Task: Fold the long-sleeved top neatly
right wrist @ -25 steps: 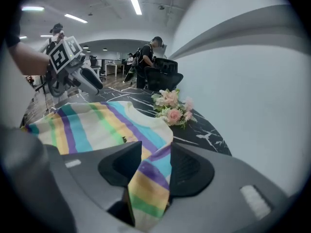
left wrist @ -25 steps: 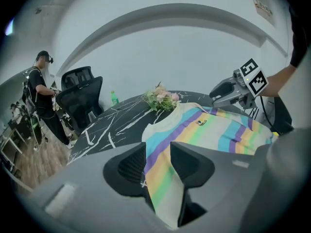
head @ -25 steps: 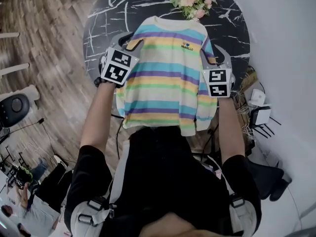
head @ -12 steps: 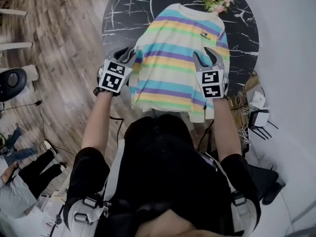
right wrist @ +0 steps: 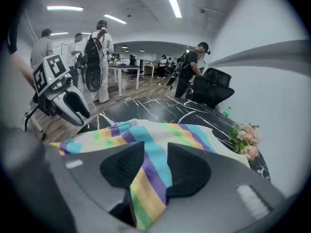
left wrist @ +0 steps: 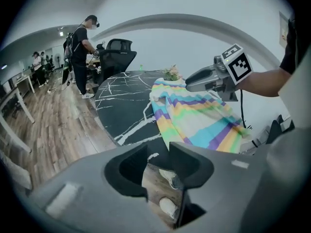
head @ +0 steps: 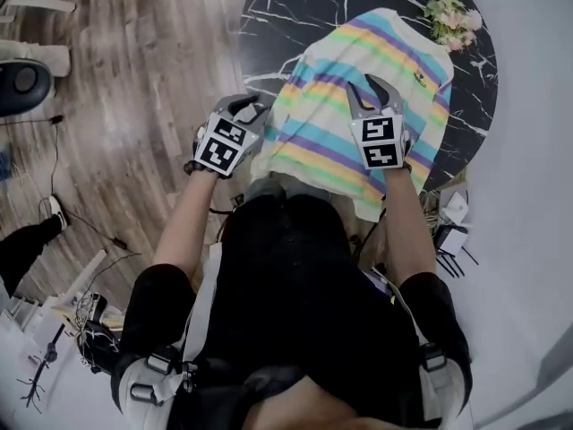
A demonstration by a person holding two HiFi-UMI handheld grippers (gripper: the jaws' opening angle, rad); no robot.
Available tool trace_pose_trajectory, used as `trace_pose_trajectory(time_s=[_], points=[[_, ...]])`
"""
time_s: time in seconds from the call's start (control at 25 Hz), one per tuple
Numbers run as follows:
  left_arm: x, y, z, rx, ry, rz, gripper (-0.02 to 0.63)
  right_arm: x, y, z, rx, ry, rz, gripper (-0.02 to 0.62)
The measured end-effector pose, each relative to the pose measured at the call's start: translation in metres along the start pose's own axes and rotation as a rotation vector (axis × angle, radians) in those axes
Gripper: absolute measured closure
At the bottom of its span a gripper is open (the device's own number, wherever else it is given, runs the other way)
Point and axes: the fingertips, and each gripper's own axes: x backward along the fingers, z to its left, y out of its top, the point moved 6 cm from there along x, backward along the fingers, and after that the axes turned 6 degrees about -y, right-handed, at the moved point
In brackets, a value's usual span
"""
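The left gripper [left wrist: 158,148] is empty. Its two jaws stand a narrow gap apart, and only wood floor [head: 134,79] shows between them. It hangs just off the near edge of the table [head: 295,7], beside the top's left side.

The right gripper [right wrist: 155,147] is over the hem end of the top [head: 327,119]. Its jaws have just been closing but are still apart. Striped cloth shows in the gap, and the pads do not press on it.

Each gripper carries one cube of black-and-white square markers, the left cube [head: 222,143] and the right cube [head: 378,141]. The cubes carry no letters.

There is one long-sleeved top, striped turquoise, purple, yellow, green and cream. It lies flat on the one round black marble table. Its hem hangs over the near edge and its neck points to the far edge. A small chest logo [head: 418,79] is too small to read.

One bunch of pink and white flowers [head: 452,21] stands at the far edge, by the neckline.

One black office chair [right wrist: 214,89] stands beyond the table. Several people stand in the office behind it.
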Motion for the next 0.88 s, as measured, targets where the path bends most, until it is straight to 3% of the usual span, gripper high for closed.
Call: trace_pose_trajectory(time_s=[0.36,0.88], points=[[-0.001,-0.032,-0.031,0.067,-0.061,-0.006,0.453,-0.026,0.020,0.042,0.049,0.115,0.010,0.440],[-0.003,-0.045,-0.045,0.188,-0.123,0.026,0.446,-0.033,0.015,0.043,0.050,0.153,0.023,0.451]])
